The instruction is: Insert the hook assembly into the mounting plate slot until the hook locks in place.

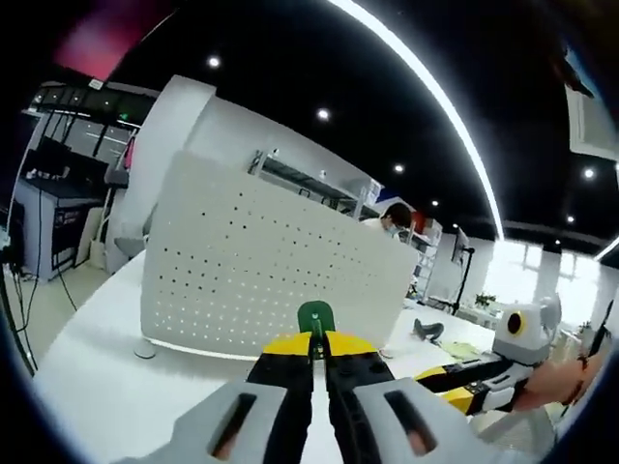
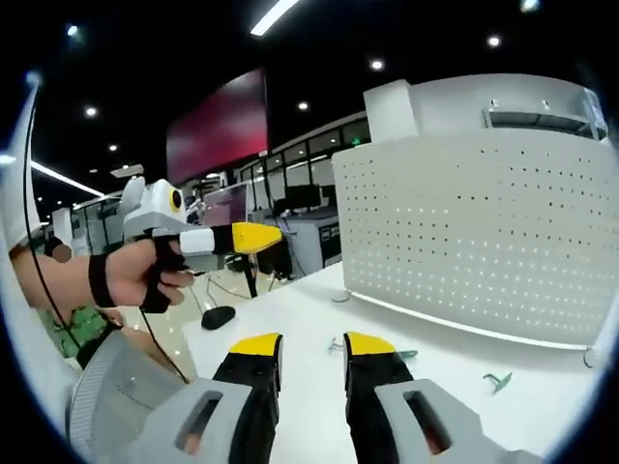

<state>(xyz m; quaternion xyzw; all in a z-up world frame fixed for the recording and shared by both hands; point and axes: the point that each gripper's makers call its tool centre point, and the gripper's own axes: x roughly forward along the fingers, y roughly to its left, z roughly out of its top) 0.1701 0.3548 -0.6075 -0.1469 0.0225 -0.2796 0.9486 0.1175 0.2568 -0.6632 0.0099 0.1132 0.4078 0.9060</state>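
Left gripper view: the left gripper [image 1: 317, 340] is seen with its yellow-tipped jaws pressed together on a green hook [image 1: 316, 316], which is held up in front of the white perforated mounting plate [image 1: 261, 266] standing upright on the white table [image 1: 106, 396]. The right gripper [image 1: 474, 379] is seen at the lower right, held in a hand [image 1: 561, 379].

Right gripper view: the right gripper [image 2: 311, 346] is shown with its jaws parted and nothing between them. Small green hooks [image 2: 498, 380] are seen lying on the table near the foot of the plate. The left gripper is raised at the left.
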